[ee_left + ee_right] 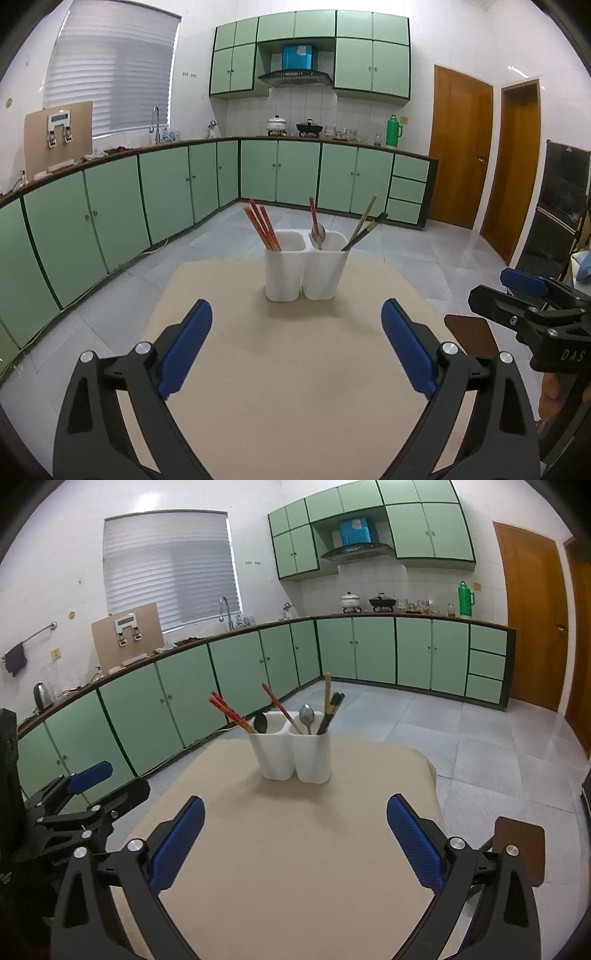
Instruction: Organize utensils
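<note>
Ahead of both sets of jaws, the utensils wait in their holder. The left gripper (296, 347) hovers low over the tabletop (295, 387) with its jaws spread wide and nothing between them; the right gripper (295, 840) hangs beside it, jaws equally wide and equally empty. In each wrist view the other tool shows at the edge of frame, the right gripper (532, 306) off to the left one's right, the left gripper (81, 797) off to the right one's left.

Straight beyond the fingertips, near the far edge of the tan tabletop, stands a white two-compartment holder (306, 269). Its left cup carries a bunch of red chopsticks (263, 229) leaning left, and the right wrist view shows a dark spoon (260, 723) there too. Its right cup holds a single red chopstick (280, 709), a metal spoon (307, 716), a pale wooden chopstick (327, 694) and dark chopsticks (332, 709).

All the utensils stand roughly upright, long axes tilted outward, handles or tips above the rim. The holder sits dead centre for both grippers and well apart from each; neither looks clearly nearer. Judging by the mix, the right cup probably wants sorting, and any pick would call for a reach forward with jaws narrowed across a slim shaft. A brown stool seat (521, 849) sits off the tabletop's right side.
</note>
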{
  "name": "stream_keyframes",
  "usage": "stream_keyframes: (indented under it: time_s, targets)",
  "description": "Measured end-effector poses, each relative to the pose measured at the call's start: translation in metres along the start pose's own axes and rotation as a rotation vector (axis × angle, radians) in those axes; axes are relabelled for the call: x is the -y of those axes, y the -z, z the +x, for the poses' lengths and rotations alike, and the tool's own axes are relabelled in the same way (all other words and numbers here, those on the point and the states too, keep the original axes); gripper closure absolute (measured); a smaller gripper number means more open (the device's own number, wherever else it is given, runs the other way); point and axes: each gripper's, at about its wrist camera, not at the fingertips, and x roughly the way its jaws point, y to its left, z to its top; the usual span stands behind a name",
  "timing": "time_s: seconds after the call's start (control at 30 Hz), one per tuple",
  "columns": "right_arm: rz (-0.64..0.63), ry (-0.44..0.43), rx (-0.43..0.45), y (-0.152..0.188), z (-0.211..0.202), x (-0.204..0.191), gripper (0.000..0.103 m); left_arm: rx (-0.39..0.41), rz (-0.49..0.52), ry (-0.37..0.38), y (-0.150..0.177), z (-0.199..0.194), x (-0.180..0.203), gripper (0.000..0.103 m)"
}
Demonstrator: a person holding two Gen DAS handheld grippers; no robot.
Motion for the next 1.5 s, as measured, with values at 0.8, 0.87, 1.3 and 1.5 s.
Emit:
stream_keyframes:
  time_s: [0.8, 0.87, 1.3, 1.5]
  targets:
    - [-0.033, -0.018, 0.097, -0.015, -0.045, -0.019, 0.006, 0.109, 0.014, -0.009, -0.017, -0.052, 0.003, 0.011]
    - [-0.034, -0.018, 0.102, -0.016, -0.047, -0.020, 0.006, 0.114, 0.015, -0.009, -0.016, -0.055, 0.002, 0.011]
    - [-0.041, -0.018, 0.115, -0.020, -0.050, -0.023, 0.006, 0.136, 0.013, -0.011, -0.018, -0.064, 0.002, 0.011]
    - [-0.045, -0.021, 0.118, -0.022, -0.050, -0.024, 0.006, 0.141, 0.011, -0.014, -0.017, -0.067, 0.002, 0.011]
